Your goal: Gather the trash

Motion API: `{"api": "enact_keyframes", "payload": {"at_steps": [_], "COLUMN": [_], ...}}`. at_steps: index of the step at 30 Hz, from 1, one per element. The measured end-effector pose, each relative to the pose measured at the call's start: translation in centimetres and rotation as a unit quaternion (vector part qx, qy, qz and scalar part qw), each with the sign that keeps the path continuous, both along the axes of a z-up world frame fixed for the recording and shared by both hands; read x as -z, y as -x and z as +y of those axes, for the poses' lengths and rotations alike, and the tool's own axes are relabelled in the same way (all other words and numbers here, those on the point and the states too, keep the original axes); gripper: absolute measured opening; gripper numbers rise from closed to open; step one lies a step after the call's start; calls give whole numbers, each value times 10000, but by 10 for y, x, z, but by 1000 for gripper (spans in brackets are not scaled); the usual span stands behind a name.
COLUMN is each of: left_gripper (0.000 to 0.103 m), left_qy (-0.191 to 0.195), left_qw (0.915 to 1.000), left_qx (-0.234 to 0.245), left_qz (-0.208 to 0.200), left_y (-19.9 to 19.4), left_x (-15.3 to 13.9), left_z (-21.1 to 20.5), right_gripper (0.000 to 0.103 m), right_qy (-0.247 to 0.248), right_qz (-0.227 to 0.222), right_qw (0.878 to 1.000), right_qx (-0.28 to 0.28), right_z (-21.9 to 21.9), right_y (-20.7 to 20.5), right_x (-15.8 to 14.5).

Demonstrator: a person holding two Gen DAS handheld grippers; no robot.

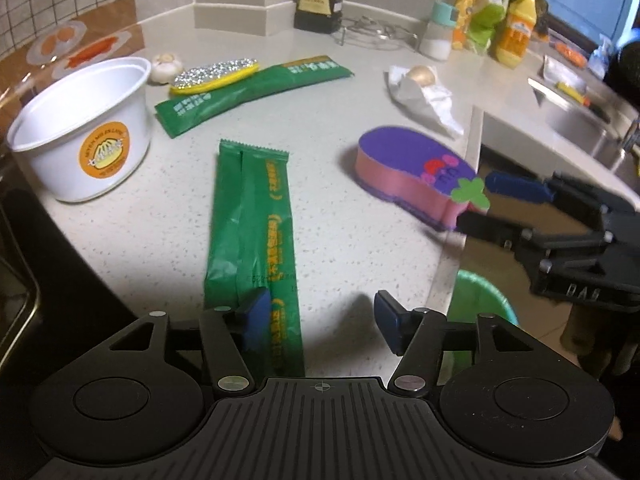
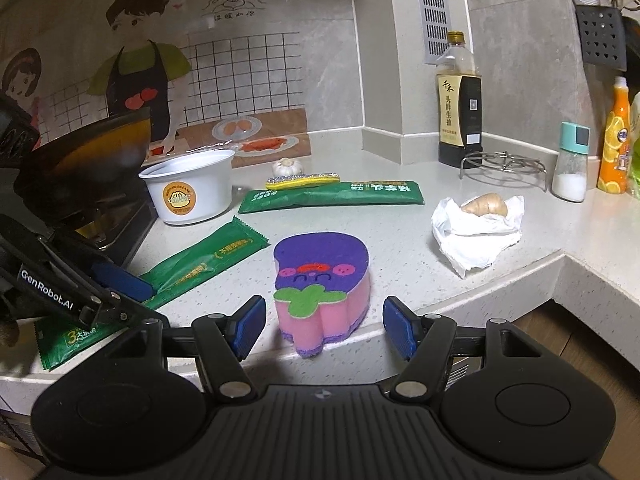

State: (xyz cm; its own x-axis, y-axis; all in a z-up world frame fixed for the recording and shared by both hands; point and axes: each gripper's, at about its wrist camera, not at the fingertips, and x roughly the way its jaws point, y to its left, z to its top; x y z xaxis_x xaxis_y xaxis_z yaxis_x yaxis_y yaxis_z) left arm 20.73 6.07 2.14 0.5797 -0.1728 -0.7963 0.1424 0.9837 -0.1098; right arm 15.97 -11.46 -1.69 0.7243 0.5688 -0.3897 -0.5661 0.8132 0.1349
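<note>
Wrapper [image 1: 250, 240], green, lies flat on the countertop [image 1: 340, 240], long axis running straight away from our left gripper [image 1: 320, 318] toward the back wall. Its near end sits at the left gripper's left pad [image 1: 256, 318], off centre between spread jaws, nothing pinched. Left hand is clearly nearer it. Our right gripper [image 2: 324, 330] is also spread, straddling the near end of the purple-pink sponge [image 2: 320, 292] at the counter edge; we can't tell if the pads touch it. Second green wrapper [image 1: 256, 92] lies further back, crosswise, beside the white tub [image 1: 84, 128]. Green bin [image 1: 480, 300] sits below the edge, between both grippers.
</note>
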Motion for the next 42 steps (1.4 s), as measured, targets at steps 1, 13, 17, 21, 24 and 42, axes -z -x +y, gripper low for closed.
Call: {"api": "enact_keyframes", "payload": {"at_steps": [1,13,17,21,24,42], "left_gripper": [60,59,60,58,58,18], "left_qy": [129,-895,-689,-587,-584,143], "left_qw": [9999,9946,9965,9971,9962,9796], "left_qx": [-55,-389,-386,-361,-473,-248], "left_qz": [-68,-353,-289,-330,-435,-1987], "left_y": [0,-21,-24,-21,-15,51], "left_x": [-3,9,10,11,13,-50], "left_z": [3,2,5,9,7,-28], "right_gripper": [66,66,71,81,81,63], "right_qy": [2,25,127,162,273,-658], "right_qz": [-2,-80,-291,-569,-545,-643], "right_qw": [10000,9999,9994,9982,9981,9957], "right_qx": [-5,84,144,111,33,-53], "right_z": [0,-3,0,9,24,-48], "right_y": [0,2,0,-6,-23,39], "right_x": [0,1,0,0,2,-37]}}
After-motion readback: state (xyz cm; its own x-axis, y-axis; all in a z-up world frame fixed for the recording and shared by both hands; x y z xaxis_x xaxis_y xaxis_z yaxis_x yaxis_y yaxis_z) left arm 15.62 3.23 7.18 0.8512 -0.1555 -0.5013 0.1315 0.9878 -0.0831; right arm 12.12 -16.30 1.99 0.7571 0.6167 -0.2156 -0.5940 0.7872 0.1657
